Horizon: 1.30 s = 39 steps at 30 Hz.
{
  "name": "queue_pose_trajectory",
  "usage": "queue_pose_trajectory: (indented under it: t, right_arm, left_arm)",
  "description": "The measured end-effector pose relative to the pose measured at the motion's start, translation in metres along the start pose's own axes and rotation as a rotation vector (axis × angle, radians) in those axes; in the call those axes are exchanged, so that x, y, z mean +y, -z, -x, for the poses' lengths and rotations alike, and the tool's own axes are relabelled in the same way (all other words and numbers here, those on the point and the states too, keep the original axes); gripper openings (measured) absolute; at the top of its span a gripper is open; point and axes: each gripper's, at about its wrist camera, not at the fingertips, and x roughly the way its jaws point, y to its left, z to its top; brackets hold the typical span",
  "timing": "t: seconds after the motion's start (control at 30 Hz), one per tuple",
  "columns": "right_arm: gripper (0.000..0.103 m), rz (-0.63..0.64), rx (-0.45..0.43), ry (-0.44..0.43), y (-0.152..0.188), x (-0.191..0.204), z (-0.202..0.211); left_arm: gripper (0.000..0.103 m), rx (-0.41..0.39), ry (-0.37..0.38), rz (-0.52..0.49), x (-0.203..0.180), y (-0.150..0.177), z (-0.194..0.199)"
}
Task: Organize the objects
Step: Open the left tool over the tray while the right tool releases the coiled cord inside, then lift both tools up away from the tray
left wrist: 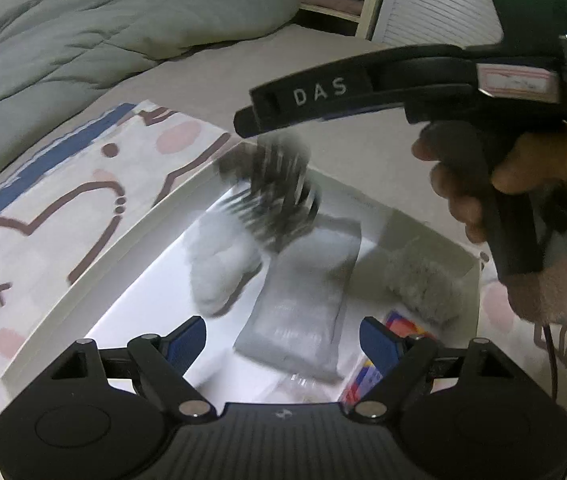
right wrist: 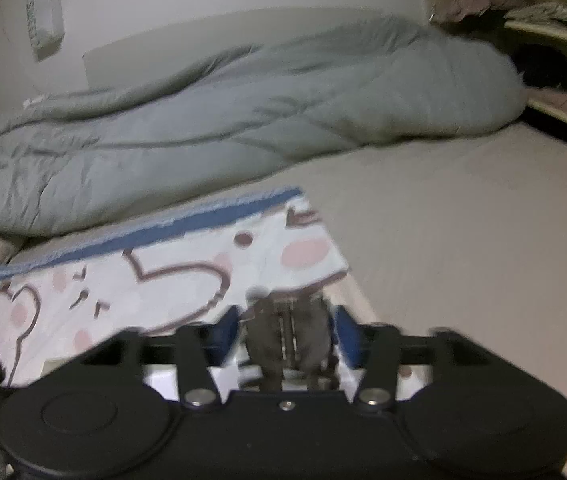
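Note:
A white open drawer (left wrist: 95,280) holds a grey flat packet (left wrist: 303,300), a white fluffy item (left wrist: 219,264), a grey fluffy item (left wrist: 423,280) and a colourful packet (left wrist: 367,376). My right gripper (left wrist: 279,152) hangs above the drawer, shut on a dark striped hair claw clip (left wrist: 275,196), blurred by motion. The clip also shows between the blue pads in the right wrist view (right wrist: 287,332). My left gripper (left wrist: 283,340) is open and empty, low over the drawer's near part.
A cartoon-print blanket (left wrist: 63,208) lies left of the drawer on a beige bed sheet (left wrist: 323,60). A grey-green duvet (right wrist: 243,120) is bunched at the back. A shelf with clothes (right wrist: 543,20) stands far right.

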Motion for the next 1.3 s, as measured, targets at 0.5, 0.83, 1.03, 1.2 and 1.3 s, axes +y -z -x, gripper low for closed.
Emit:
queue_pose_trajectory:
  t: [0.5, 0.83, 1.03, 1.2, 1.3]
  right_arm:
    - [0.075, 0.022, 0.080, -0.043, 0.005, -0.004, 0.031]
    - [0.075, 0.059, 0.076, -0.086, 0.005, -0.007, 0.073]
    - [0.076, 0.083, 0.057, -0.102, 0.008, -0.008, 0.101]
    - [0.076, 0.105, 0.050, -0.116, 0.013, -0.005, 0.120]
    - [0.076, 0.112, 0.048, -0.121, 0.017, -0.002, 0.129]
  left_arm:
    - [0.084, -0.059, -0.096, 0.167, 0.003, 0.013, 0.041]
    - [0.084, -0.076, -0.154, 0.200, -0.013, 0.013, 0.073]
    - [0.084, -0.106, -0.183, 0.244, -0.016, 0.018, 0.094]
    - [0.084, -0.110, -0.228, 0.268, -0.017, 0.024, 0.111]
    - [0.086, -0.120, -0.256, 0.295, -0.016, 0.029, 0.124]
